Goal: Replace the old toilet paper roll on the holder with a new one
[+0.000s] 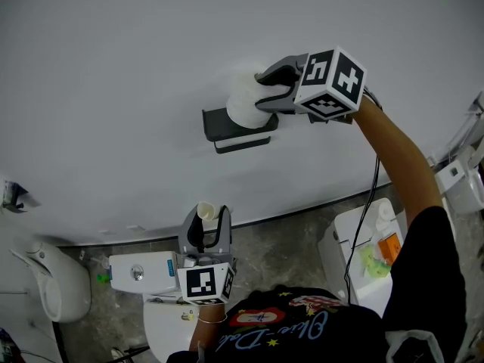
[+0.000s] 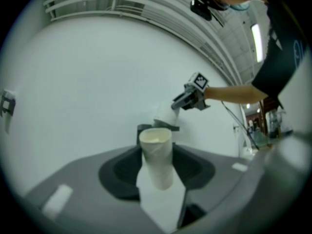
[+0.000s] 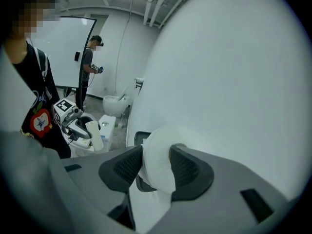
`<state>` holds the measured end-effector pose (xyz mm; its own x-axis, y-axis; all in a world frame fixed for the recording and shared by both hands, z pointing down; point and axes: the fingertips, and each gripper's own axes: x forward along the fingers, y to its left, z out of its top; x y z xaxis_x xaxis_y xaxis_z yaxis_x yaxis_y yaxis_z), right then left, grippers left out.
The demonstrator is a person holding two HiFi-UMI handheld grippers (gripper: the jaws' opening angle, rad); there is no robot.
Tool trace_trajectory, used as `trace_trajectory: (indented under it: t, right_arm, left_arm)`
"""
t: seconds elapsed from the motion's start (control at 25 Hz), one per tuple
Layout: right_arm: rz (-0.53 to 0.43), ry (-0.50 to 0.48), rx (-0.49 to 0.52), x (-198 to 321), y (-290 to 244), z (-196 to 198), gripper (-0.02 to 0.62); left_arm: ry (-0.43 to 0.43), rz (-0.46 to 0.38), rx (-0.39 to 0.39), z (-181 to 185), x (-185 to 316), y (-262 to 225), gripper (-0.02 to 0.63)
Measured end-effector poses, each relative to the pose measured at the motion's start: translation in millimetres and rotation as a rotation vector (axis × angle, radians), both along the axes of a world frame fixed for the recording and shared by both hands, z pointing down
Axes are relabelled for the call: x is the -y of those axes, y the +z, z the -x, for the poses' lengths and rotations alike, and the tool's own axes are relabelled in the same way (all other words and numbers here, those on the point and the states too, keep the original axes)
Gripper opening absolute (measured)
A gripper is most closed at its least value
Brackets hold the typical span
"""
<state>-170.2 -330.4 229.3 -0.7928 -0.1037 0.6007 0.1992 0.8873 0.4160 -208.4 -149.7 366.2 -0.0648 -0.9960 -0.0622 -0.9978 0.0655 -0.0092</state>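
Right claw [image 1: 259,91] clamps roll [image 1: 242,103] at holder [image 1: 225,124], left claw [image 1: 206,218] grips tube [image 2: 155,147]

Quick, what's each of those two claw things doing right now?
Left gripper: closed on the empty cardboard tube.
Right gripper: closed on the full toilet paper roll at the wall holder.

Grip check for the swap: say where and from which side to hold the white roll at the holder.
Pinch the white roll across its middle from the room side, as the right gripper does: wall and holder block its back and underside.
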Motion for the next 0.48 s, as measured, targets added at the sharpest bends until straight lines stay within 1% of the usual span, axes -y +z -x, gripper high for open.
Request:
trace_trajectory:
  t: [0.12,0.32,0.4,0.48]
  right_arm:
    - [0.073,-0.004,0.115,-6.3,-11.8,-10.9,0.189]
    - [0.199,-0.013,0.366,-25.6,-35.4,-39.3,0.189]
    - [0.274,-0.005,0.490,-32.4,-40.5,-56.1,0.189]
    - [0.374,0.012,0.626,-35.7,-41.0,-76.7,0.189]
  left_arm:
    - [0.019,0.003,0.012,-6.5,1.6,-2.4,0.190]
    - [0.059,0.001,0.032,-21.8,6.1,-4.8,0.190]
    - [0.073,0.001,0.041,-27.3,8.0,-5.5,0.190]
    - [0.083,0.004,0.048,-31.2,10.3,-6.0,0.190]
